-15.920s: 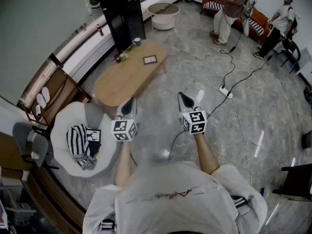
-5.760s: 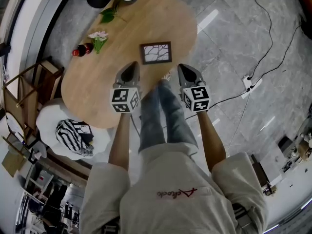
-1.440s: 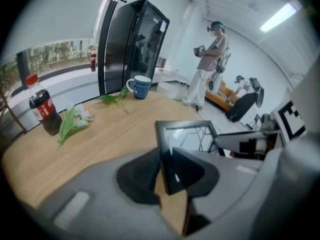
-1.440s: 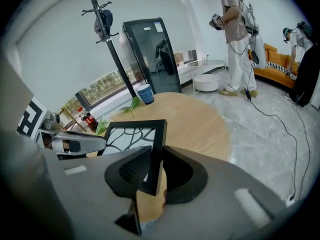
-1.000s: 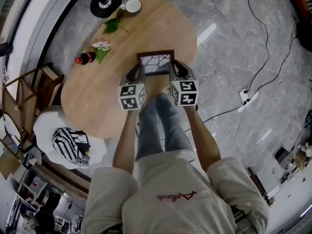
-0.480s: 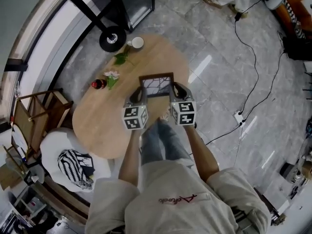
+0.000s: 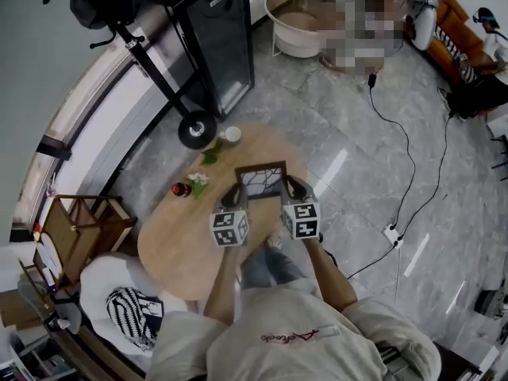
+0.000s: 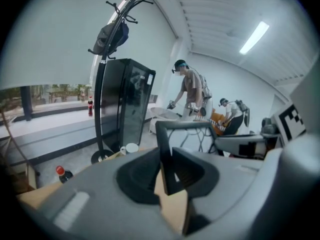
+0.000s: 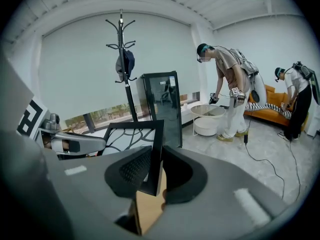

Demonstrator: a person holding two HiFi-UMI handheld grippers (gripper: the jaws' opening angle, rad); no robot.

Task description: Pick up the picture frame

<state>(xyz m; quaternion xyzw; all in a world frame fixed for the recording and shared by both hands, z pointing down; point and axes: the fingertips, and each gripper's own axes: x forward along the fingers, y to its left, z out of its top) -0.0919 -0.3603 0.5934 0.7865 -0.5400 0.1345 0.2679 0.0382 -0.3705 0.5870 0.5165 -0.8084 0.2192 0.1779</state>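
Two grips share the picture frame (image 7: 262, 179): the left gripper (image 7: 232, 198) jaws clamp its left edge, the right gripper (image 7: 295, 189) jaws its right edge, above the desk (image 7: 178, 248).

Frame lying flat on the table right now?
No, the picture frame is tilted up off the wooden table, its side edges clamped by the left gripper and right gripper.

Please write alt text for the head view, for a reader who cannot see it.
A person holds a dark picture frame by its two sides, the left gripper and the right gripper each shut on one edge, above an oval wooden table.
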